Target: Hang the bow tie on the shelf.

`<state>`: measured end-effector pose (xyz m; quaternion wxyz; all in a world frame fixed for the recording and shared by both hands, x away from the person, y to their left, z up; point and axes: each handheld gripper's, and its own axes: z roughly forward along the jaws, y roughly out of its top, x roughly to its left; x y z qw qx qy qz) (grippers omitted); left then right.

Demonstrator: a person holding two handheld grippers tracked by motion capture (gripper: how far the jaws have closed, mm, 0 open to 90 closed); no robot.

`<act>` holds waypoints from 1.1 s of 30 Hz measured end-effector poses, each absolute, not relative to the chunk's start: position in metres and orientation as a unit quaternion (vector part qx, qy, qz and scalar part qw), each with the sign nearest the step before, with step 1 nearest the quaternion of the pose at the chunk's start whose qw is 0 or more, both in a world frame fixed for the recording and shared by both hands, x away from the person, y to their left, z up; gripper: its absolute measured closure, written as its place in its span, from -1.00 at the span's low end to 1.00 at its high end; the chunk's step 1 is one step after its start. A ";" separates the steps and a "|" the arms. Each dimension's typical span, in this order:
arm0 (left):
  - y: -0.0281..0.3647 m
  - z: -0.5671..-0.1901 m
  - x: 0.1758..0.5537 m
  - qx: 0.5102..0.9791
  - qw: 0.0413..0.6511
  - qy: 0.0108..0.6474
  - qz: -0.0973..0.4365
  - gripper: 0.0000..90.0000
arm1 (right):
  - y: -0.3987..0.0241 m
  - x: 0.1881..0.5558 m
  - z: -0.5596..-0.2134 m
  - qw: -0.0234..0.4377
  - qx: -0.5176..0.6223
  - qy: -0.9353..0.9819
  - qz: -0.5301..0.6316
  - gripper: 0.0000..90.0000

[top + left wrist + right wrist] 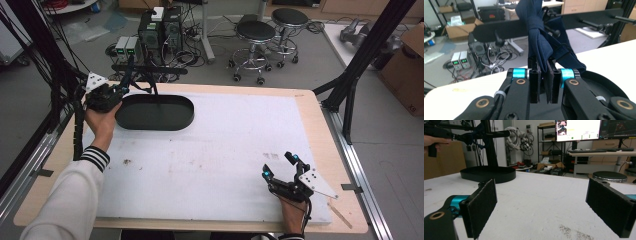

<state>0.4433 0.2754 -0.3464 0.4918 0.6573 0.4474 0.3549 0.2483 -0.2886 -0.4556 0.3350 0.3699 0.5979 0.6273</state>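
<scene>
High view: lying bare, white table (210, 155), bearing black oval tray (155, 112) at far left. Hanging above tray on rack (506, 27), navy cloth (541, 42), being pinched by clenched left gripper (543, 82). Resting near front edge, right gripper (280, 166), jaws gaping, grasping nothing.

We are seeing soft, matt navy cloth (541, 47) creasing between the left tongs (543, 82), whose pads are looking like rough black felt. The stand (155, 112) is showing smooth, matt black plastic or metal. The surface (220, 150) is wearing a matt white, scuffed sheet over a pale wood rim.
</scene>
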 end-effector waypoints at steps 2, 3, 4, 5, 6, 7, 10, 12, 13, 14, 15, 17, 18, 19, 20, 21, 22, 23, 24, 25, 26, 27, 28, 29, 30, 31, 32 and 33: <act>0.275 -0.350 0.446 0.662 0.485 0.453 0.348 0.85 | -0.289 0.249 -0.456 0.337 0.368 0.598 0.627 -0.80; 0.275 -0.351 0.447 0.664 0.483 0.454 0.347 0.85 | -0.289 0.249 -0.456 0.338 0.367 0.598 0.627 -0.80; 0.275 -0.352 0.448 0.665 0.481 0.455 0.345 0.85 | -0.289 0.249 -0.456 0.337 0.368 0.597 0.628 -0.80; 0.274 -0.353 0.449 0.664 0.482 0.458 0.342 0.85 | -0.289 0.249 -0.456 0.337 0.369 0.597 0.628 -0.80; 0.274 -0.354 0.450 0.666 0.480 0.461 0.338 0.85 | -0.289 0.249 -0.456 0.336 0.369 0.597 0.628 -0.80; 0.274 -0.357 0.451 0.667 0.477 0.466 0.331 0.85 | -0.289 0.249 -0.456 0.336 0.369 0.597 0.628 -0.80; 0.273 -0.362 0.455 0.676 0.465 0.472 0.322 0.85 | -0.289 0.249 -0.456 0.337 0.369 0.597 0.628 -0.80; 0.272 -0.365 0.457 0.677 0.462 0.476 0.319 0.85 | -0.290 0.249 -0.456 0.337 0.368 0.596 0.629 -0.80; 0.271 -0.366 0.458 0.677 0.461 0.477 0.317 0.85 | -0.289 0.249 -0.456 0.337 0.369 0.596 0.629 -0.80; 0.271 -0.367 0.459 0.678 0.459 0.478 0.317 0.85 | -0.289 0.249 -0.456 0.337 0.368 0.596 0.629 -0.80; 0.270 -0.368 0.460 0.680 0.457 0.479 0.315 0.85 | -0.289 0.249 -0.456 0.337 0.369 0.596 0.629 -0.80; 0.270 -0.372 0.461 0.685 0.449 0.482 0.309 0.85 | -0.290 0.249 -0.456 0.336 0.369 0.596 0.629 -0.80; 0.270 -0.374 0.463 0.689 0.443 0.484 0.307 0.85 | -0.289 0.249 -0.456 0.337 0.369 0.596 0.629 -0.80; 0.270 -0.376 0.464 0.691 0.439 0.486 0.305 0.85 | -0.289 0.249 -0.456 0.336 0.369 0.596 0.629 -0.80; 0.270 -0.378 0.464 0.689 0.440 0.489 0.303 0.84 | -0.289 0.249 -0.456 0.336 0.369 0.596 0.629 -0.80; 0.270 -0.380 0.465 0.688 0.442 0.492 0.300 0.84 | -0.289 0.249 -0.456 0.336 0.369 0.596 0.629 -0.80; 0.270 -0.381 0.465 0.688 0.442 0.491 0.300 0.84 | -0.289 0.249 -0.456 0.336 0.369 0.596 0.629 -0.80; 0.269 -0.383 0.465 0.690 0.442 0.491 0.297 0.84 | -0.290 0.249 -0.456 0.335 0.370 0.596 0.629 -0.80; 0.269 -0.384 0.465 0.692 0.440 0.489 0.297 0.84 | -0.290 0.249 -0.456 0.336 0.369 0.595 0.630 -0.80; 0.269 -0.385 0.465 0.693 0.440 0.487 0.297 0.83 | -0.290 0.249 -0.456 0.335 0.369 0.595 0.630 -0.80; 0.270 -0.386 0.465 0.692 0.441 0.489 0.296 0.83 | -0.290 0.249 -0.456 0.336 0.369 0.595 0.630 -0.80; 0.270 -0.387 0.464 0.691 0.442 0.491 0.294 0.83 | -0.289 0.249 -0.456 0.336 0.369 0.596 0.629 -0.80; 0.272 -0.388 0.464 0.690 0.443 0.491 0.292 0.82 | -0.289 0.249 -0.456 0.337 0.369 0.596 0.629 -0.80; 0.273 -0.388 0.464 0.690 0.445 0.492 0.291 0.82 | -0.289 0.249 -0.456 0.337 0.368 0.596 0.629 -0.80; 0.273 -0.389 0.464 0.690 0.446 0.491 0.289 0.80 | -0.289 0.248 -0.456 0.337 0.369 0.596 0.628 -0.80; 0.274 -0.389 0.463 0.691 0.447 0.489 0.290 0.78 | -0.289 0.249 -0.456 0.337 0.368 0.596 0.629 -0.80; 0.274 -0.389 0.463 0.692 0.447 0.487 0.291 0.77 | -0.289 0.249 -0.456 0.337 0.369 0.596 0.629 -0.80; 0.274 -0.390 0.463 0.692 0.448 0.485 0.293 0.77 | -0.290 0.249 -0.456 0.336 0.369 0.596 0.629 -0.80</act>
